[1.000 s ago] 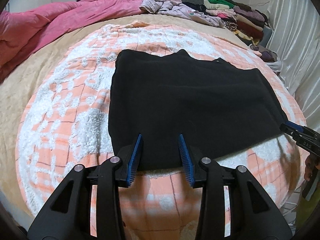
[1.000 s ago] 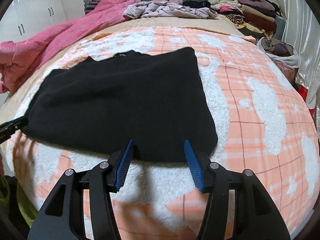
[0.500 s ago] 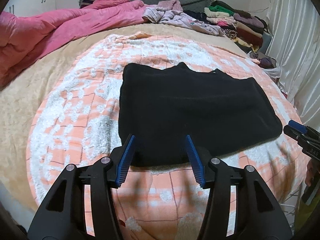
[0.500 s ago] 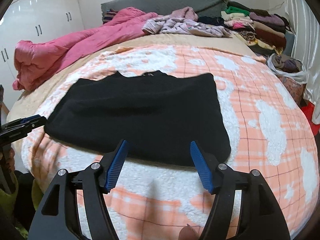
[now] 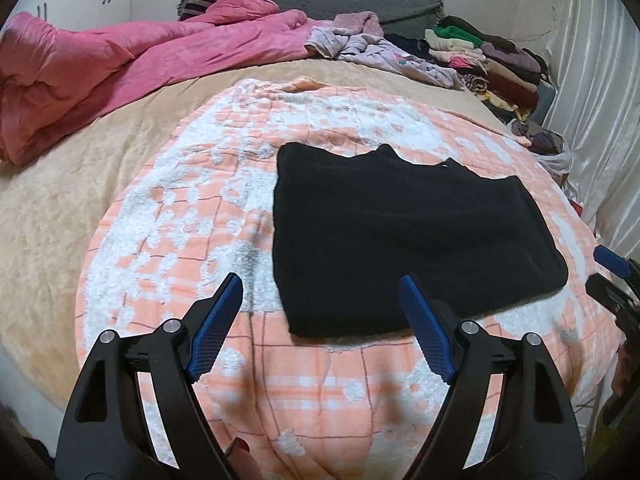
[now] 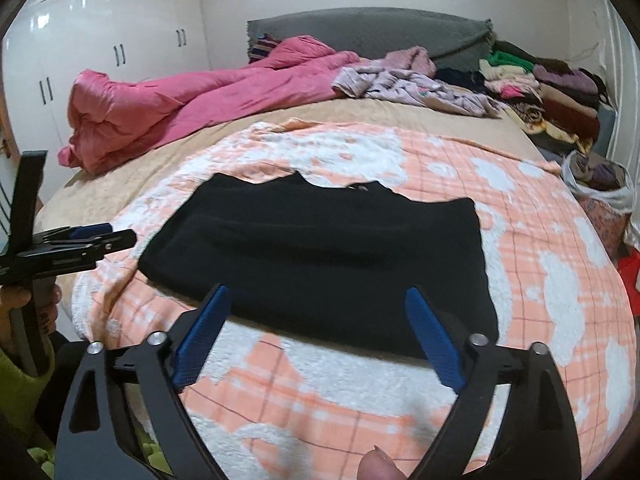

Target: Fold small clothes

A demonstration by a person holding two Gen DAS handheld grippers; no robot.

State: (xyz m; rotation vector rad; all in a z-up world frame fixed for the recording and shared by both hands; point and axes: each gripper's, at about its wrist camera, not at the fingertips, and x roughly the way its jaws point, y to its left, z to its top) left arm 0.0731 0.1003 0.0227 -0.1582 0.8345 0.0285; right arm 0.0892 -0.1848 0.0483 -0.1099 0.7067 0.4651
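A black garment (image 5: 404, 240) lay folded flat on an orange-and-white checked blanket (image 5: 168, 240) on a bed; it looked soft, thick and light, likely to sag when lifted, so its near corners seemed the best places to grip. Just short of its near edge, the left gripper (image 5: 322, 326) and right gripper (image 6: 320, 334) had both just been opening, jaws wide, empty and touching nothing.

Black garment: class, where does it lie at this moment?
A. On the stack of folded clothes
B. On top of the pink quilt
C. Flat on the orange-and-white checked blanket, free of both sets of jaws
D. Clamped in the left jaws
C: the black garment lies flat on the checked blanket, nothing gripping it.
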